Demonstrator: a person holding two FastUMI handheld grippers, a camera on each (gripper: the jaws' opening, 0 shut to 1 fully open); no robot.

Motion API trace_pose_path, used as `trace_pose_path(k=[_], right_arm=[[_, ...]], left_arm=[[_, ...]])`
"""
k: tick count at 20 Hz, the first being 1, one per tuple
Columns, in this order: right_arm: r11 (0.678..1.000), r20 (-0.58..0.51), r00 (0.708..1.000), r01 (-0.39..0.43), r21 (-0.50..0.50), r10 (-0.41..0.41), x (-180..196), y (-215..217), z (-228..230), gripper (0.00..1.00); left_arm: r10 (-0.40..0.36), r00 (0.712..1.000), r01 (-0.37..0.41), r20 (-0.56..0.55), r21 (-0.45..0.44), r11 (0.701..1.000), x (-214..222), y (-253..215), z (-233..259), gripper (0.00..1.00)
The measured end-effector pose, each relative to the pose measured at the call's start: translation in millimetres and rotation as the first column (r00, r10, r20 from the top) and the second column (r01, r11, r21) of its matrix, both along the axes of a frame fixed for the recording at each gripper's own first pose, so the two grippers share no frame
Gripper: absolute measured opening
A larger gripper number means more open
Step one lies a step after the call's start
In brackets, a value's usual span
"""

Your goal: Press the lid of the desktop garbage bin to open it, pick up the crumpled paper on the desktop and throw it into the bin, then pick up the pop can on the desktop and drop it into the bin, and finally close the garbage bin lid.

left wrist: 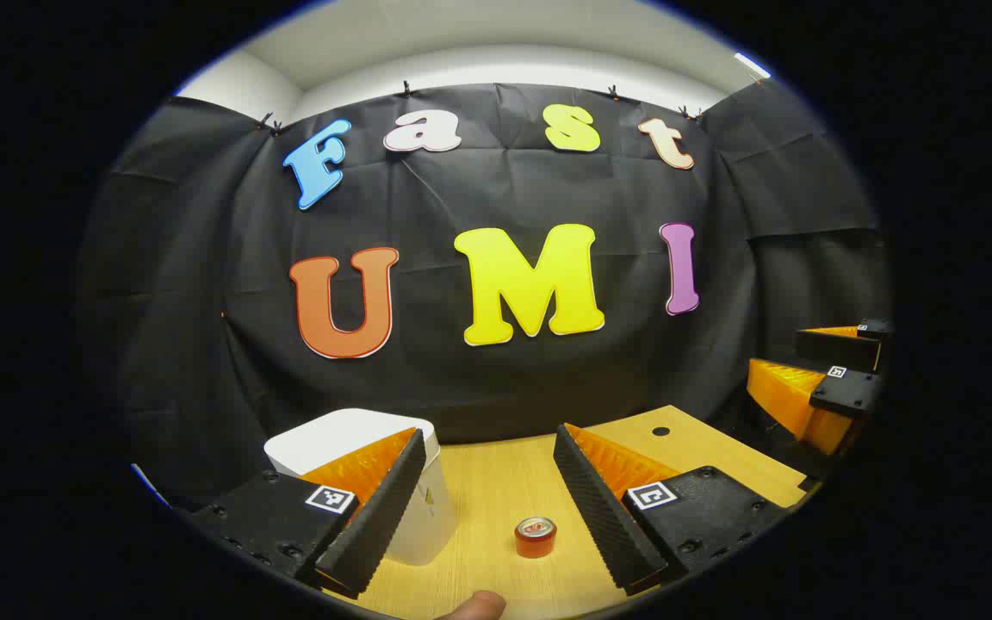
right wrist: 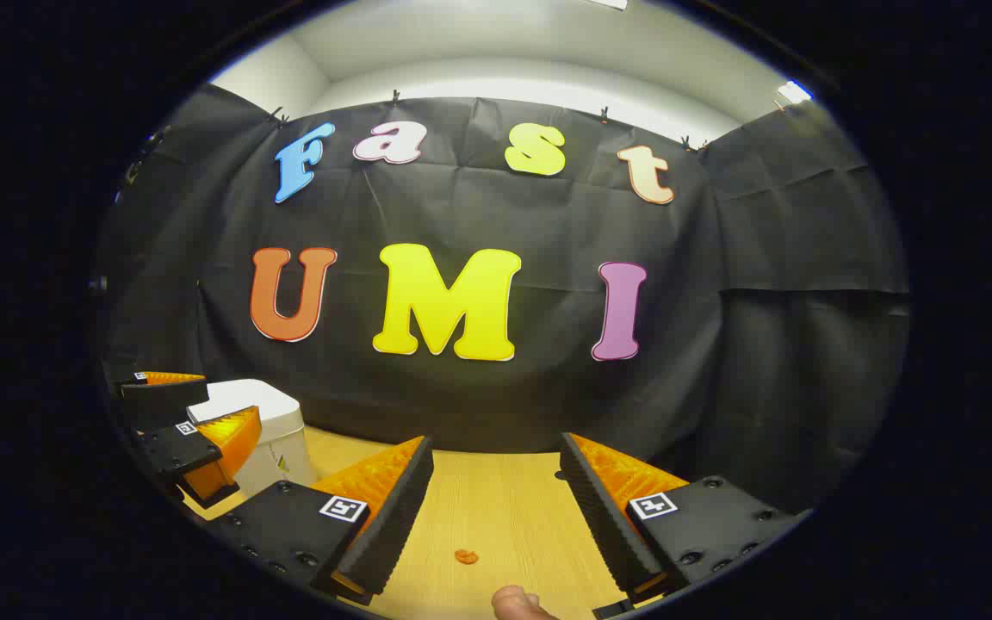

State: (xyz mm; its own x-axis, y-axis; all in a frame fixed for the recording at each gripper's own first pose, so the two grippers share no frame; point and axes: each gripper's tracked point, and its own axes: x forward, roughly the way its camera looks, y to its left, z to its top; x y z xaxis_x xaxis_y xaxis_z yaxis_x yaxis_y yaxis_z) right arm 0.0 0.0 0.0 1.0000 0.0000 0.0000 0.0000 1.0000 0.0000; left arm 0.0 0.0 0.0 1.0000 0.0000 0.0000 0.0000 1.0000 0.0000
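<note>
- Garbage bin (left wrist: 431, 508): white, lid down, standing on the wooden desktop (left wrist: 496, 499); in the left gripper view it sits partly behind the near finger; in the right gripper view it stands at far left (right wrist: 268, 430).
- Pop can (left wrist: 536, 536): red, upright on the desktop, just beside the bin, between the fingers in the left gripper view.
- Crumpled paper (right wrist: 465, 556): small orange scrap lying on the desktop, between the fingers in the right gripper view.
- Left gripper (left wrist: 496, 568): jaws spread wide, holding nothing.
- Right gripper (right wrist: 496, 568): jaws spread wide, holding nothing.
- Fingertip (left wrist: 474, 605): at the bottom edge.
</note>
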Motion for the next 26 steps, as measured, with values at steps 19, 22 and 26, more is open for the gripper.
trace_pose_path(k=[19,22,26], right_arm=[[0.998,0.002,0.998,-0.059,-0.008,0.059,25.0,0.5,-2.5,0.94],[0.998,-0.004,0.998,-0.063,-0.012,0.063,29.0,-0.1,-5.3,0.94],[0.997,-0.014,0.998,-0.069,-0.017,0.068,32.1,0.1,-9.0,0.96]], left_arm=[[0.022,1.000,-0.022,-0.003,0.012,1.000,13.8,-7.5,2.1,0.98],[0.028,1.000,-0.028,-0.010,0.013,1.000,15.7,-6.4,-1.1,0.99],[0.036,0.999,-0.036,-0.024,0.011,0.999,18.5,-6.1,-5.3,0.99]])
